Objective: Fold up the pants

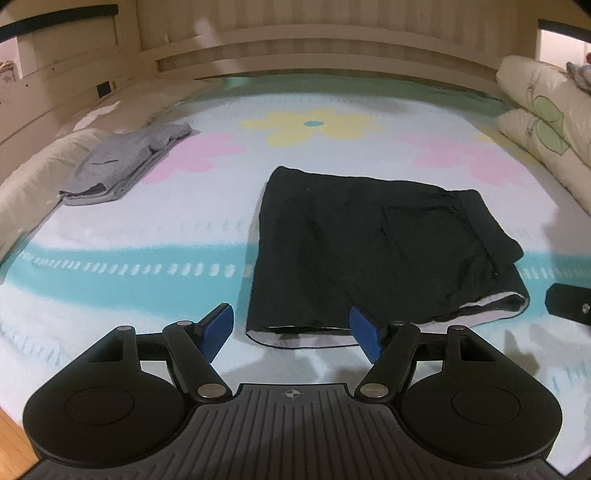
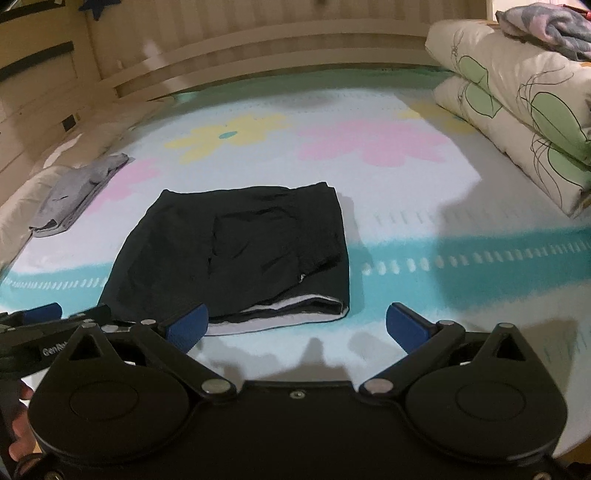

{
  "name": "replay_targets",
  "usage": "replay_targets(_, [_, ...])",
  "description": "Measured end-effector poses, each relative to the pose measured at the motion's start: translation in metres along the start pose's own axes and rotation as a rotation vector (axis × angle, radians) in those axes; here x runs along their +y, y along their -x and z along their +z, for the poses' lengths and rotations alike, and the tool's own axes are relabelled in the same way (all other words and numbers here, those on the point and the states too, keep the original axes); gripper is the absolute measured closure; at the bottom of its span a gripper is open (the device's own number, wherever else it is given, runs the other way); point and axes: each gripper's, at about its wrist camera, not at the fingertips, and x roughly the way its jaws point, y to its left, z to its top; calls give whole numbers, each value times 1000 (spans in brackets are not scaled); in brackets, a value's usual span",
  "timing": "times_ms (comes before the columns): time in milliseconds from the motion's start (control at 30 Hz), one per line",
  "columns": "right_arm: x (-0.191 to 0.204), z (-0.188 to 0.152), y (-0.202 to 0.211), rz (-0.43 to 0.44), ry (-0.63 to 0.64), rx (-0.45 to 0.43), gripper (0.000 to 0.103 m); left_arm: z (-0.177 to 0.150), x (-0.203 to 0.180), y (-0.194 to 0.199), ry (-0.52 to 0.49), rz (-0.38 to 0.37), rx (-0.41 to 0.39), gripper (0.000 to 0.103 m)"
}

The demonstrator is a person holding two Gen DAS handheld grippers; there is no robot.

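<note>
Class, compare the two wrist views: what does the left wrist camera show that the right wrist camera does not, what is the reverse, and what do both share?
Only the left wrist view: the left tongs seen whole from behind, open, hanging over the near hem of the black pants.
Only the right wrist view: the right tongs, open and empty, and a patterned blanket on top of the folded quilt.
Both: the black pants, the grey garment, the floral bed sheet and the quilt.
</note>
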Motion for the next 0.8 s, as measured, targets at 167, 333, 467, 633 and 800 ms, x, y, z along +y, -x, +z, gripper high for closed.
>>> replay_targets(167, [-4, 1, 1, -26, -15, -16, 0, 0, -7, 0, -17, 2, -1, 35])
replay_targets(333, [-10, 4, -1, -28, -48, -4, 0, 1, -13, 3, -54, 0, -18, 35])
replay_targets(467, [-10, 4, -5, -47, -45, 2, 0, 1, -17, 6, -79, -5, -29, 35])
replay_targets(633, [-7, 3, -7, -67, -31, 8, 0, 1, -17, 11, -85, -1, -48, 35])
replay_targets(800, [-3, -1, -13, -88, 1, 29, 0, 3, -10, 15, -66, 21, -66, 35])
